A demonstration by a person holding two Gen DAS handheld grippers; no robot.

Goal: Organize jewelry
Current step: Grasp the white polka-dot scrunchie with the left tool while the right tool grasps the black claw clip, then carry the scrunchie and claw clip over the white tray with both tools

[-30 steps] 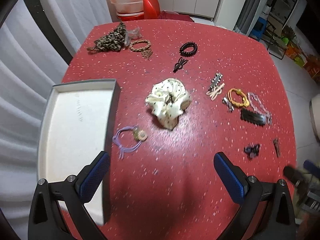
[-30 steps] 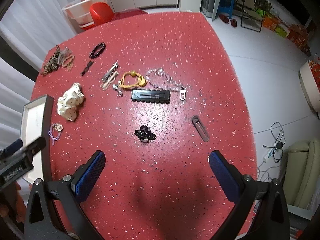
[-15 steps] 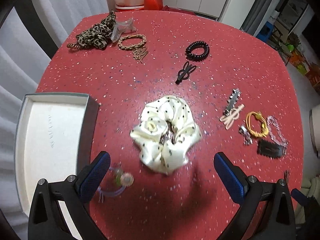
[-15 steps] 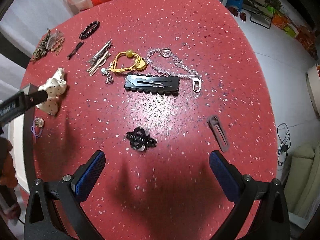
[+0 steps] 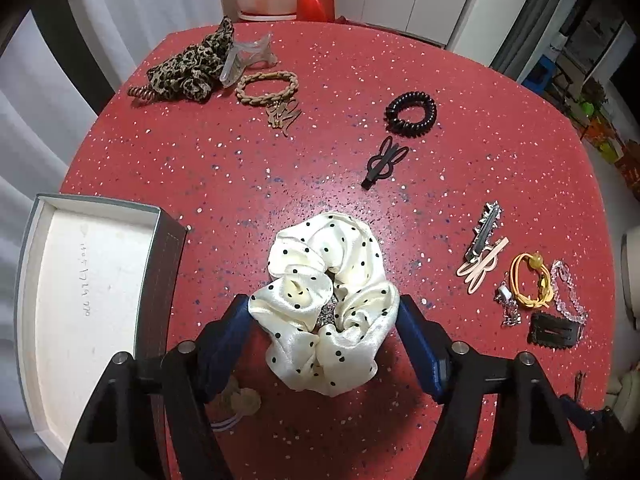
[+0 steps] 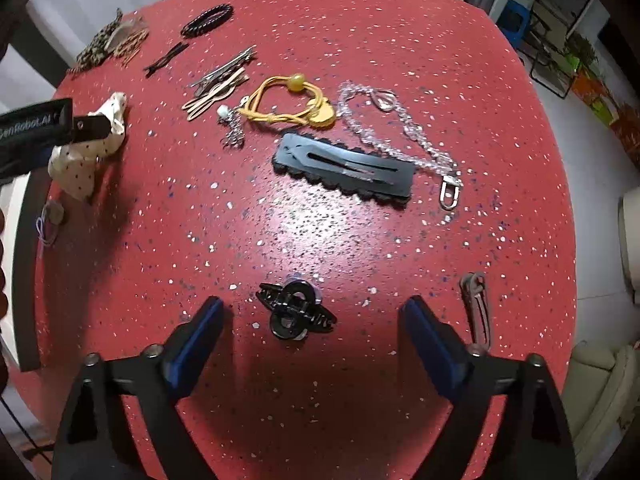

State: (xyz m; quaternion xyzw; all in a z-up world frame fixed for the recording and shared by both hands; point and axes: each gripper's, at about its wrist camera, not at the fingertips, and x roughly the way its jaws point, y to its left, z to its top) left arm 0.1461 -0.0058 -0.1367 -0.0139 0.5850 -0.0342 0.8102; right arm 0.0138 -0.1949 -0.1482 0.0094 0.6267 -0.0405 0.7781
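Observation:
A cream polka-dot scrunchie (image 5: 326,312) lies on the red table, and my left gripper (image 5: 324,318) is lowered around it with both blue fingers touching its sides; the jaws are still wide. An open white-lined box (image 5: 84,300) sits to its left. The scrunchie also shows in the right wrist view (image 6: 86,148), partly behind the left gripper. My right gripper (image 6: 310,320) is open and low over a small black claw clip (image 6: 294,314), which lies between its fingers. A large black snap clip (image 6: 344,168) lies beyond it.
A purple hair tie (image 5: 236,404) lies under the left finger. Elsewhere on the table are a leopard scrunchie (image 5: 188,66), braided bracelet (image 5: 266,88), black coil tie (image 5: 411,113), black bunny clip (image 5: 384,162), yellow tie (image 6: 292,104), bead chain (image 6: 400,128) and brown clip (image 6: 476,308).
Both grippers have moved forward and down. The left one came from near the purple tie to straddle the polka-dot scrunchie and narrowed. The right one came down over the black claw clip.

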